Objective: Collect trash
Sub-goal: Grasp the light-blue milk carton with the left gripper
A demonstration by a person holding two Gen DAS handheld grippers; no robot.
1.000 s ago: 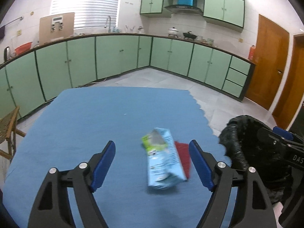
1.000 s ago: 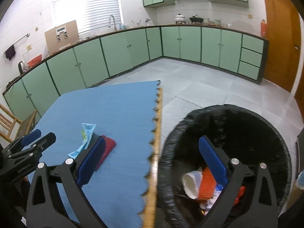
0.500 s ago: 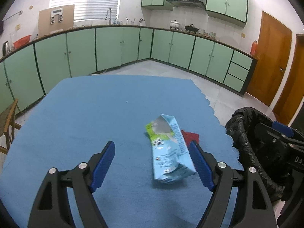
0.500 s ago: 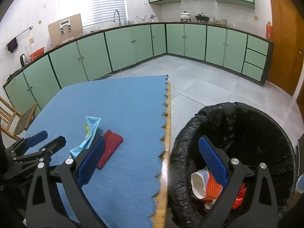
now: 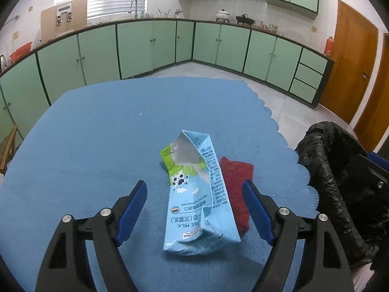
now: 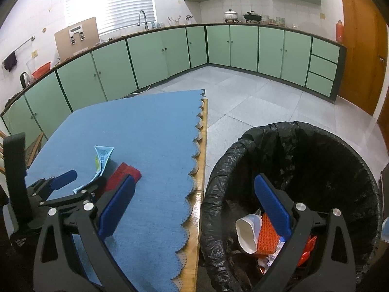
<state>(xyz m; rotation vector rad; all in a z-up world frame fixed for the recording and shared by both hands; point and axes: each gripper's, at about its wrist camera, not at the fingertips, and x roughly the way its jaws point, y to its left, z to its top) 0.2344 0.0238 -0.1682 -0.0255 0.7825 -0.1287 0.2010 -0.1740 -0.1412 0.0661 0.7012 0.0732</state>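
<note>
Light-blue and green milk carton (image 5: pixel 194 194), dark red, perhaps ribbed pad (image 5: pixel 237 189), blue mat (image 5: pixel 97 133)

Both grippers' fingers (image 5: pixel 131 209) wide apart

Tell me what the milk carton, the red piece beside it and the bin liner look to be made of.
Milk carton: coated paperboard, glossy print, with a silvery foil-like inner layer where it is torn open; it holds sharp creases.
Red piece: probably fibrous or bristly, perhaps a scrubbing pad or fabric; matte, fuzzy surface. Uncertain.
Bin liner: thin black plastic film, shiny and wrinkled, folded over the rim.
</note>
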